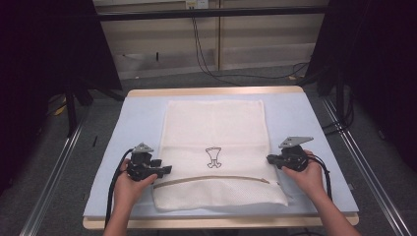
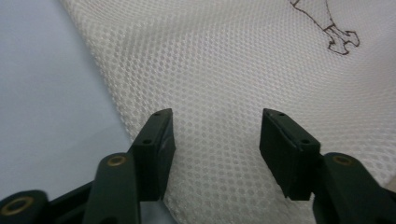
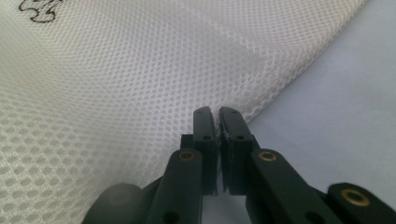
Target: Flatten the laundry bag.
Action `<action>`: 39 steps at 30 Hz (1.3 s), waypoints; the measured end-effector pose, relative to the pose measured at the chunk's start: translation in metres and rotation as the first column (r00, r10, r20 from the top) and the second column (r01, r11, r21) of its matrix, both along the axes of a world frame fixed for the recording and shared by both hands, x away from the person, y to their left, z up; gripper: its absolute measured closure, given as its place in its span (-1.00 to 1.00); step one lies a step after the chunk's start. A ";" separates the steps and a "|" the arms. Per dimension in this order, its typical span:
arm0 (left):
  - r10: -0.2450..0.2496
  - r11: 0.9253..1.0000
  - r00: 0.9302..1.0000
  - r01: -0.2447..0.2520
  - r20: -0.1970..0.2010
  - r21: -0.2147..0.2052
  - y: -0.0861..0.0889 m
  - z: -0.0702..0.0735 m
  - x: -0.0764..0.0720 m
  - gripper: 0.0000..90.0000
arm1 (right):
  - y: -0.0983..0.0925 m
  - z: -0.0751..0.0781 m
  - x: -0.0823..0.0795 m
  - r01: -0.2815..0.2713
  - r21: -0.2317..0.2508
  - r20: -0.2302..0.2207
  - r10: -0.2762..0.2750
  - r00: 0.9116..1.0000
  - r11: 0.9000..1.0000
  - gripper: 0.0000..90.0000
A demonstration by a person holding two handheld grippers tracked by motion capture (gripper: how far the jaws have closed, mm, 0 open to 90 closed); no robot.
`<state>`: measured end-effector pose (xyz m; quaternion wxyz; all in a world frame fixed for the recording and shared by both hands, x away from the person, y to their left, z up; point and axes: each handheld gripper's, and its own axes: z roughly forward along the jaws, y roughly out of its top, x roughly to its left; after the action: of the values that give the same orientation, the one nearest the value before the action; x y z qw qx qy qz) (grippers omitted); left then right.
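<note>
Right tongs (image 3: 217, 122) pinch the mesh bag (image 1: 216, 147)'s edge; left tongs (image 2: 215, 140) gape over it; black outline drawing (image 1: 213, 157), no writing.

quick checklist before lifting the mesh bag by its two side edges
1. Right gripper pinched on the mesh bag edge: ok, jaws shut with mesh between them.
2. Left gripper gripping: not ok, jaws apart over the mesh.
3. Left gripper at the bag's side edge: ok.
4. Bag lying flat on the table: ok.
5. Zipper closed: cannot tell.
</note>
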<state>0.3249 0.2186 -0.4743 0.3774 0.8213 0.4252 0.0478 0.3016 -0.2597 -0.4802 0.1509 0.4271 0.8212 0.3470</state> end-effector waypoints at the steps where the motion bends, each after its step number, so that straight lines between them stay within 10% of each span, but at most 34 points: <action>1: 0.004 1.000 1.000 -0.004 -0.007 -0.005 0.000 0.000 -0.001 0.15 | 0.001 0.000 0.001 0.004 -0.007 0.006 -0.004 1.000 1.000 0.92; 13: 0.091 0.995 0.995 -0.092 0.032 0.040 -0.005 -0.004 -0.008 1.00 | 0.002 0.000 0.005 0.013 -0.002 0.009 -0.013 1.000 1.000 0.92; 22: 0.130 0.987 0.990 -0.135 0.062 0.090 -0.002 0.001 -0.001 1.00 | 0.006 0.001 0.006 0.020 -0.006 0.017 -0.020 1.000 1.000 0.93; 26: 0.146 0.989 0.989 -0.146 0.007 0.008 0.009 0.000 0.000 1.00 | 0.007 0.001 0.005 0.033 -0.004 0.004 -0.033 0.999 0.999 0.93; 32: 0.215 0.977 0.976 -0.215 -0.023 -0.008 0.013 0.003 -0.018 0.22 | 0.006 0.001 0.007 0.027 0.005 0.002 -0.027 1.000 1.000 0.93; 39: 0.217 0.976 0.976 -0.218 -0.018 -0.030 0.011 -0.002 -0.028 0.08 | 0.007 0.001 0.006 0.032 -0.014 0.003 -0.032 0.999 0.999 0.93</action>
<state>0.2972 0.2292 -0.4763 0.3797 0.7642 0.5158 0.0763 0.3072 -0.2528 -0.4791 0.1608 0.4387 0.8163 0.3395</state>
